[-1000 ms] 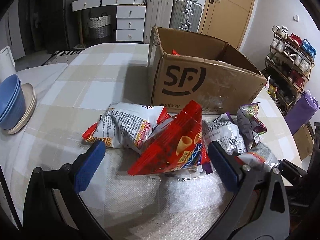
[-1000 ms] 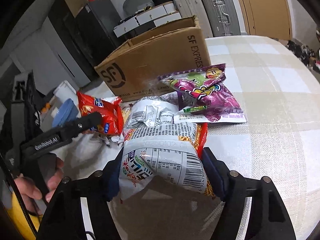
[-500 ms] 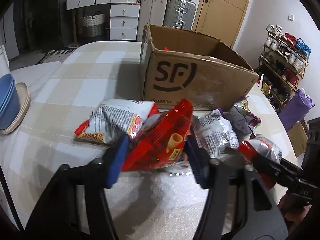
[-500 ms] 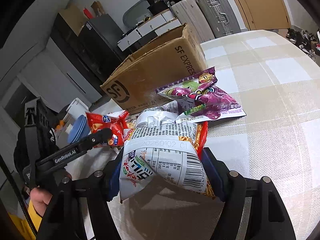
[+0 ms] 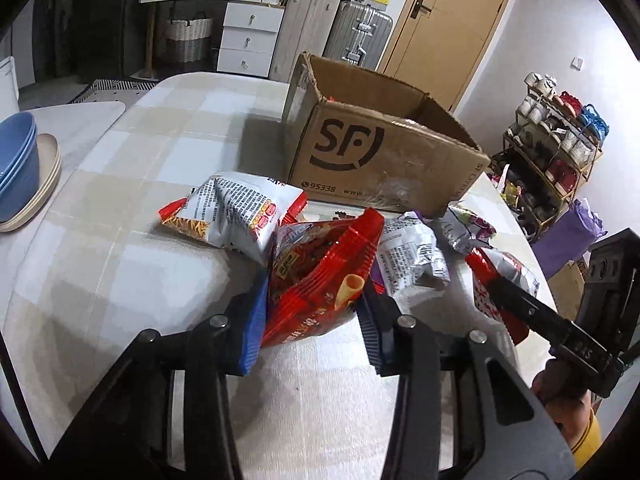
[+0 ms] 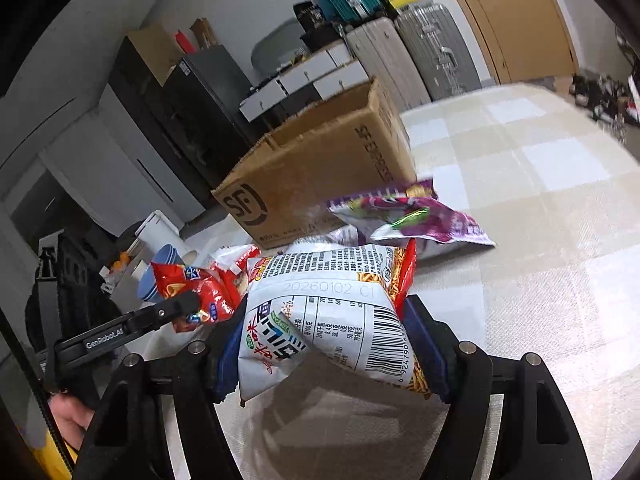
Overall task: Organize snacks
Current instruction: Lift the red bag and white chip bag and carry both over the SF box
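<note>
**Snacks piled before the box, one bag in each gripper**

Snacks lie in a heap on the checked table (image 5: 132, 184), just in front of the open cardboard box (image 5: 380, 156), which stands toward the table's far edge with its printed side facing the heap. A stack of blue bowls (image 5: 16, 168) on a plate sits at the table's left edge.

In the heap, a white bag (image 5: 240, 212) lies at the left, a crumpled silver bag (image 5: 412, 256) to its right, and a purple bag (image 6: 408, 216) nearest the box's right corner.

The left gripper (image 5: 312, 320) is closing its jaws on a red bag (image 5: 320, 280); both blue pads already press the bag's sides, and it bulges upward between them.

The right gripper (image 6: 328, 348) holds a white noodle bag (image 6: 332, 312), barcode side up, jaws about half-wide and clamped on its lower part. The bag's bottom edge hangs clear of the table, a shadow beneath it.
</note>
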